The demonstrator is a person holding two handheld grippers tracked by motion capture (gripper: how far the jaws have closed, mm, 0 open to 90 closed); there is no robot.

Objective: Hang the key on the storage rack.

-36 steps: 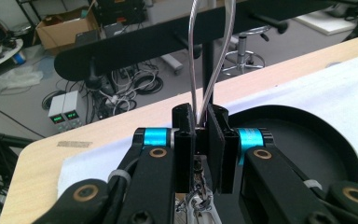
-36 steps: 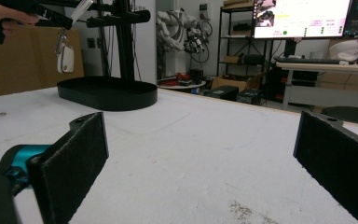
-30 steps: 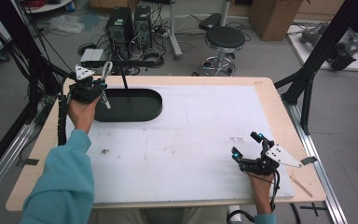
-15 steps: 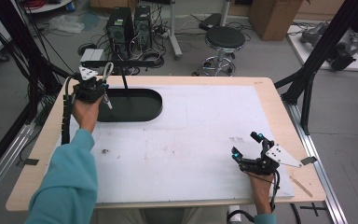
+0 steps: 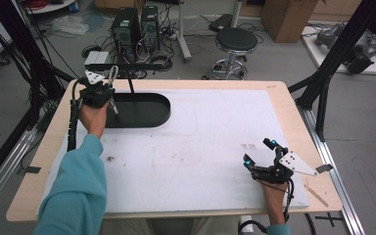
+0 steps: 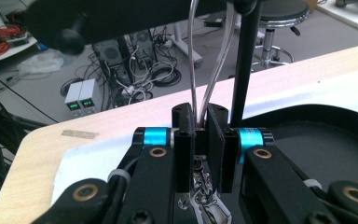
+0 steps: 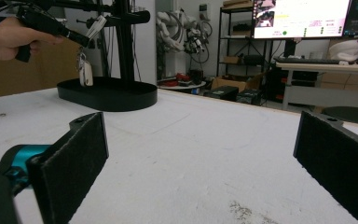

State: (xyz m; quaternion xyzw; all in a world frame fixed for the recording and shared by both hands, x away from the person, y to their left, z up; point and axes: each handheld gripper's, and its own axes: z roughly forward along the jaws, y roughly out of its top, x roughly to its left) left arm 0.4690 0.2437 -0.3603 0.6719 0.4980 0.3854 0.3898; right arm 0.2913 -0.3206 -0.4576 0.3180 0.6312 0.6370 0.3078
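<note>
Keyring [image 6: 208,70] pinched in the left gripper [image 5: 108,96], jaws clamped tight on the wire loop with keys or a fob dangling under them, over the black stand [image 5: 138,109] near the far left corner of the desk [image 5: 274,88]. In the right gripper view the bunch [image 7: 85,70] hangs just above the oval base, beside the upright post [image 7: 123,42] with its crossbar. Step in hand reads as hanging the ring on the stand's arm or taking it off; I cannot tell which. To do it well: keep the clamp firm so the loop doesn't twist, keep the loop's plane square to the bar, move slowly along the bar's axis, and don't knock the post, since the stand looks light enough to slide. Release only once the loop sits fully over the bar. Right gripper [image 5: 258,152] rests near the near right corner, jaws spread wide, nothing between them; leave it parked. Versus 1 second ago: the left hand has come slightly lower and nearer to the base, grip unchanged; the right hand has not shifted.
</note>
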